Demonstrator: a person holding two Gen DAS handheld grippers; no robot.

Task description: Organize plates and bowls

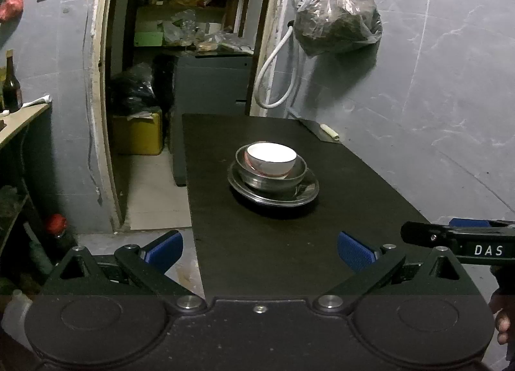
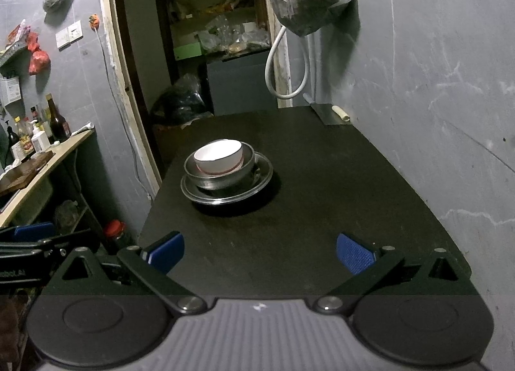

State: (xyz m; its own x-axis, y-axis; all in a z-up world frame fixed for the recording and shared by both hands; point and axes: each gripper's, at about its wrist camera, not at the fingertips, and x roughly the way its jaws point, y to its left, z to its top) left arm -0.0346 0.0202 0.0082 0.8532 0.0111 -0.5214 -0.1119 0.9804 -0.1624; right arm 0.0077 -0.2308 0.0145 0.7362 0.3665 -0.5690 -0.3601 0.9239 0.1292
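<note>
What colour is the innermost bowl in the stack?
White, with a reddish band low on its outside; clearest in the right wrist view.

Left black two-finger gripper (image 1: 260,250): matte black body, two round disc housings in front, silver pivot bolts, triangular cut-outs in the linkage arms, small centre screw. Blue ribbed pads (image 1: 354,253) on the jaws. Right black two-finger gripper (image 2: 260,252) was the same build, but its centre panel was grey and ribbed with a small white mark. White letters "DAS" showed on its side in the left view. Blue textured pads (image 2: 165,252).
</note>
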